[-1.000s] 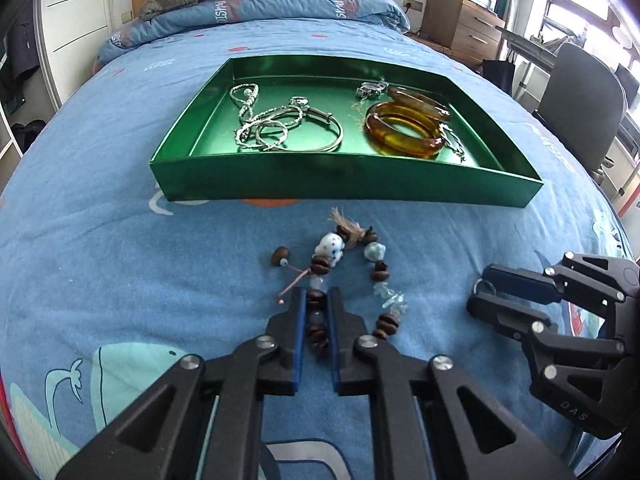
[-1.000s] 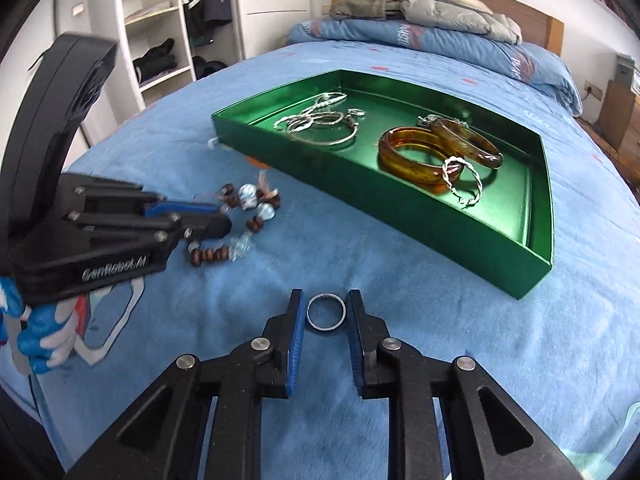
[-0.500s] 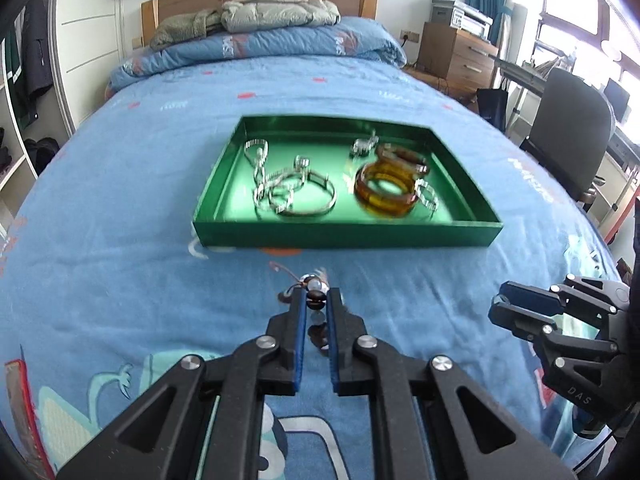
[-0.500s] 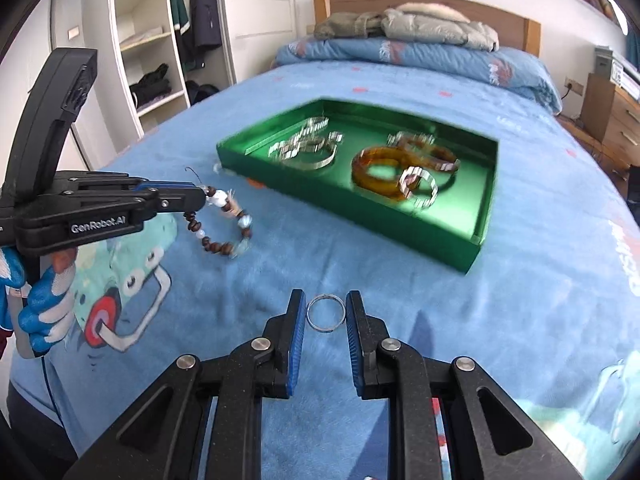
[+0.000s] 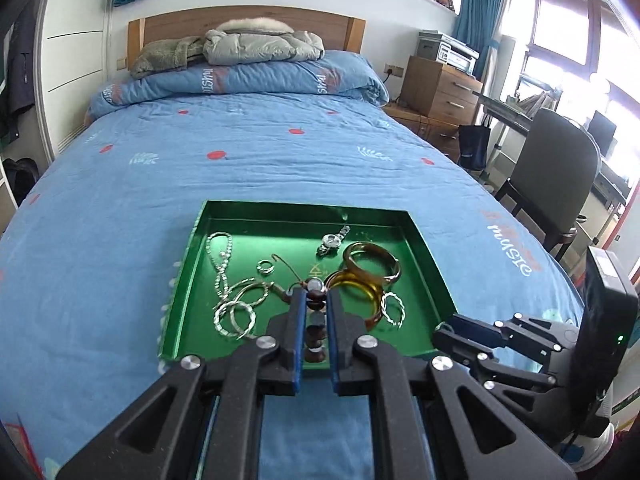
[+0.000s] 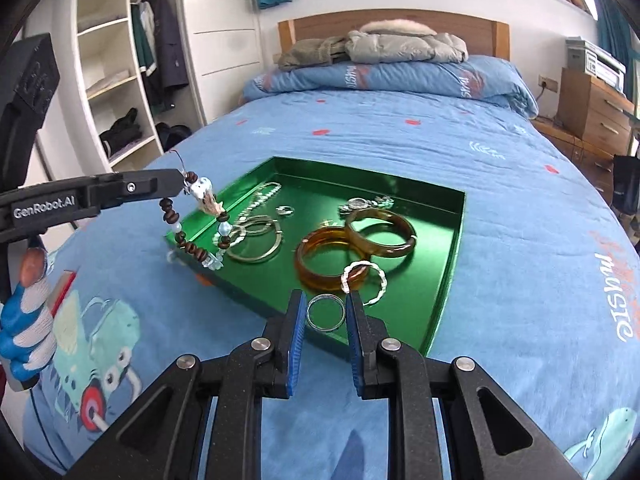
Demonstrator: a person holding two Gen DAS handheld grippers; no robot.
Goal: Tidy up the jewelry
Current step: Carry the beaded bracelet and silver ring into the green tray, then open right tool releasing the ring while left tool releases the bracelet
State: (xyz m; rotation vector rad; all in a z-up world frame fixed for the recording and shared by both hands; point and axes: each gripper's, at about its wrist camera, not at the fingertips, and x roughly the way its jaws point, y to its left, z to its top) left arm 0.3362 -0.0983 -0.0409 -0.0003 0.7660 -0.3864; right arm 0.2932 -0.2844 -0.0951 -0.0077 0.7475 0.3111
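A green tray [image 5: 426,258] lies on the blue bed and holds silver chains, silver hoops [image 5: 236,314], a watch [image 5: 332,240] and two amber bangles [image 5: 372,262]. My left gripper [image 5: 314,300] is shut on a beaded bracelet [image 5: 315,294] of brown and pale beads. In the right wrist view the bracelet [image 6: 192,226] hangs from it above the tray's [image 6: 450,276] near left corner. My right gripper [image 6: 326,310] is shut on a thin silver ring [image 6: 326,312], held above the tray's near edge.
The blue quilt [image 5: 120,220] spreads all round the tray. Folded bedding and a jacket [image 5: 256,46] lie at the headboard. A chair [image 5: 556,176] and wooden drawers [image 5: 440,86] stand to the right. Open wardrobe shelves [image 6: 116,80] stand to the left.
Both grippers have lifted off the quilt and moved forward over the tray. The bracelet has left the bed and now hangs from my left gripper. The ring stays in my right gripper.
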